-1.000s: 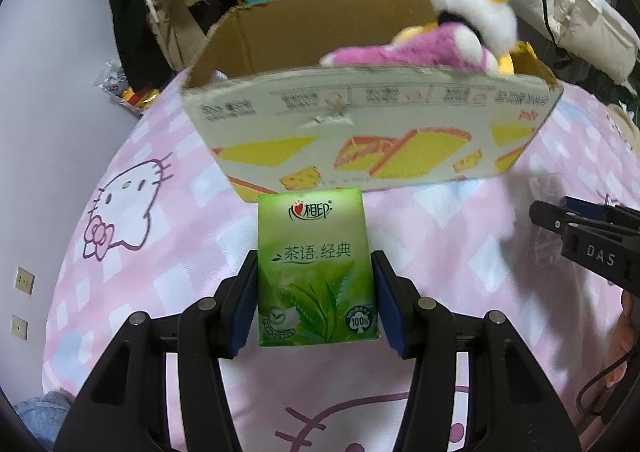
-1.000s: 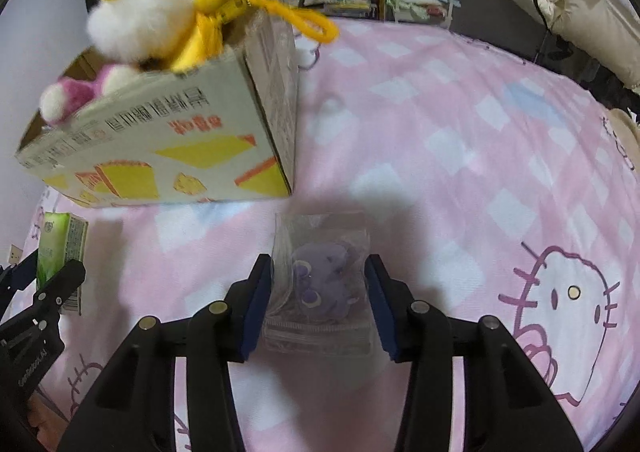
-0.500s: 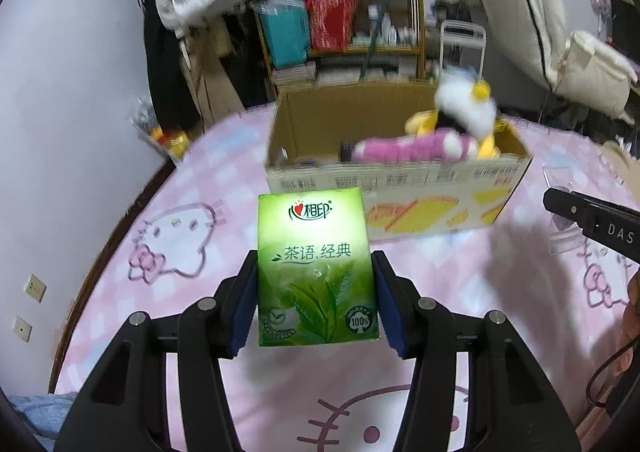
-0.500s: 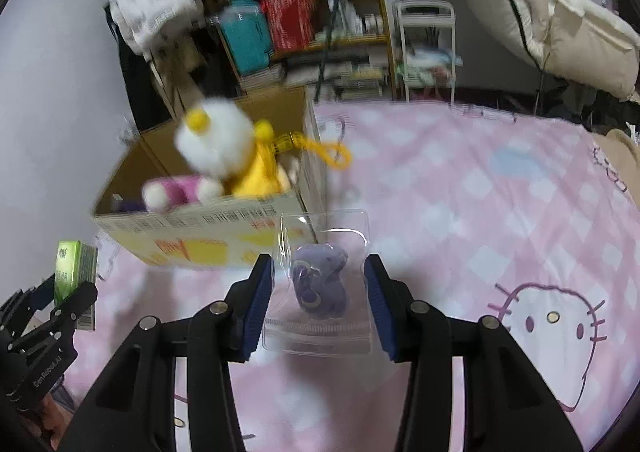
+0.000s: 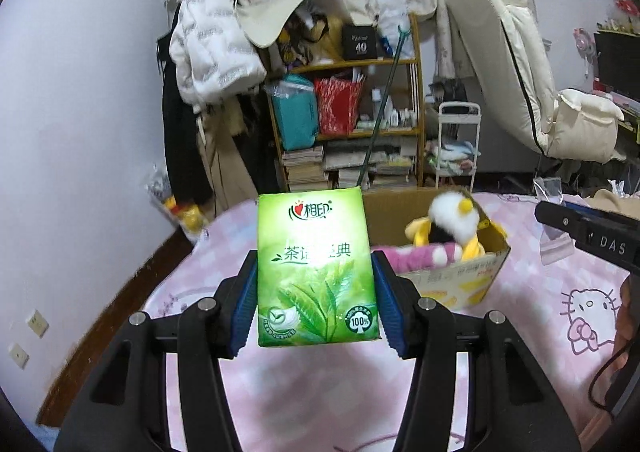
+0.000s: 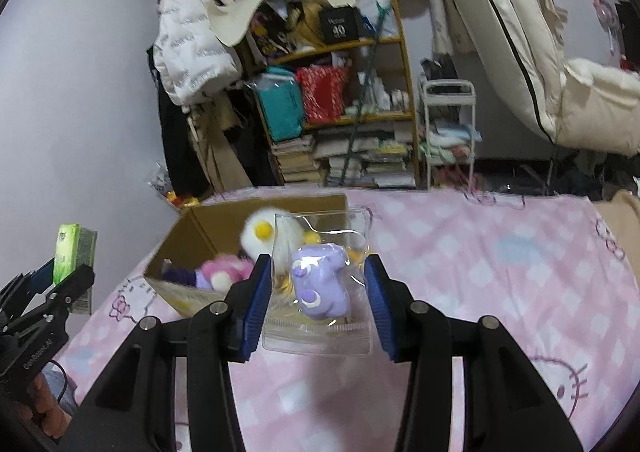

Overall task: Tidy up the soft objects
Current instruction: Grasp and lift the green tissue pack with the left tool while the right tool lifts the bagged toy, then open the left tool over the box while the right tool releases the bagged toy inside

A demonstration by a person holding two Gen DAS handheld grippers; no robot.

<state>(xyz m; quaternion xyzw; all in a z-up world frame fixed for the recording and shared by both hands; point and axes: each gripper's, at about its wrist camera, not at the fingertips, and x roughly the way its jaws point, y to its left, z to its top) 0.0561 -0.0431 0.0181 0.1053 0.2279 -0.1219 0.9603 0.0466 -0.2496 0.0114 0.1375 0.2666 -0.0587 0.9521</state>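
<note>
Left gripper [image 5: 316,288] clamping green tissue pack [image 5: 316,268]; right gripper [image 6: 318,292] clamping bagged purple toy [image 6: 320,280], above bed

Pink checked bedspread [image 6: 500,252] with cat-face prints covered the bed. Past the bed's far edge stood a wooden bookshelf [image 5: 416,92] packed with stacked books [image 5: 304,168], a teal bag [image 5: 294,116] and a red bag [image 5: 336,104]. White puffer jacket [image 5: 208,48] hung left of it; small white wire cart [image 5: 456,148] stood right; a cream mattress [image 5: 516,64] leaned against the wall.
</note>
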